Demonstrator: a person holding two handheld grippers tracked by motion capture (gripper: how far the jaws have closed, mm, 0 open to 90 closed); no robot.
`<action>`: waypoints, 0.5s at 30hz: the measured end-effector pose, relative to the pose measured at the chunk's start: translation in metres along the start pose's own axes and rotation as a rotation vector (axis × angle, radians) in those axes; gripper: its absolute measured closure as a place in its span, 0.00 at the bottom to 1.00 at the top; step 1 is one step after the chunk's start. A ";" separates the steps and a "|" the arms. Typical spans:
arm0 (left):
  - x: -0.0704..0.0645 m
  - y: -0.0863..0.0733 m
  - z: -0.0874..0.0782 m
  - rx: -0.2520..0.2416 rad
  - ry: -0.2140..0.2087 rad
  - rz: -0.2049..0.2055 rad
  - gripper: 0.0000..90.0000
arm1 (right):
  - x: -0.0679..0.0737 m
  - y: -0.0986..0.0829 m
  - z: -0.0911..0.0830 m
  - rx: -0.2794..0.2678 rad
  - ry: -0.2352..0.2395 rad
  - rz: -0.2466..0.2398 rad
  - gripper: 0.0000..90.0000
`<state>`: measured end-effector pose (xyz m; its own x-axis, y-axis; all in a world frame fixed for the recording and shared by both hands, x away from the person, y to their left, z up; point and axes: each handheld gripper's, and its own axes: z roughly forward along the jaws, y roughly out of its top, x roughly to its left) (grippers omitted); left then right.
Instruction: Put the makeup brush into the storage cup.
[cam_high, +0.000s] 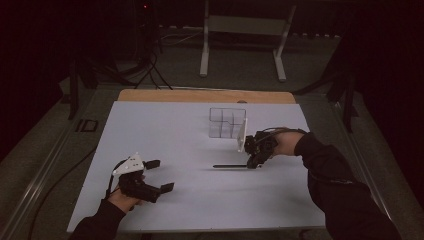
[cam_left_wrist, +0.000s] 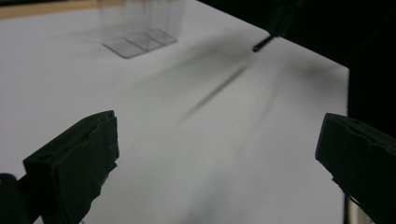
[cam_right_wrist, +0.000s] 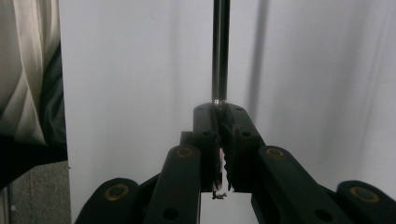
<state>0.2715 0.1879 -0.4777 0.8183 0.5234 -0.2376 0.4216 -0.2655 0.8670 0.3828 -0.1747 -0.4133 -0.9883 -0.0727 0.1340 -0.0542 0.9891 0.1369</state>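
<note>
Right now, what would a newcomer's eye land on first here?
Probably the right claw, shut on a thin dark rod that pokes out leftward just over the white table; the right gripper view shows the rod pinched between closed jaws. Just behind it stands a clear compartmented box. Near the front left edge, the left claw waits open, holding nothing.

We see a thin dark rod, perhaps metal, straight and slender, clamped at one end between the closed jaws of the right gripper. It runs straight out ahead of those jaws, lying level just above the white tabletop.
</note>
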 end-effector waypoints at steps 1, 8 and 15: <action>-0.001 0.002 0.003 0.024 -0.004 0.012 0.01 | 0.000 0.000 0.001 -0.002 0.004 0.006 0.93; -0.009 0.014 0.022 0.132 -0.052 0.069 0.01 | 0.001 -0.003 0.004 0.009 0.009 0.007 0.93; -0.008 0.034 0.033 0.172 -0.086 0.096 0.03 | 0.002 -0.004 0.007 -0.003 0.021 0.006 0.93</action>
<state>0.2920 0.1478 -0.4603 0.8850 0.4202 -0.2004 0.3947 -0.4491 0.8016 0.3802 -0.1779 -0.4208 -0.9855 -0.0696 0.1550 -0.0479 0.9891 0.1391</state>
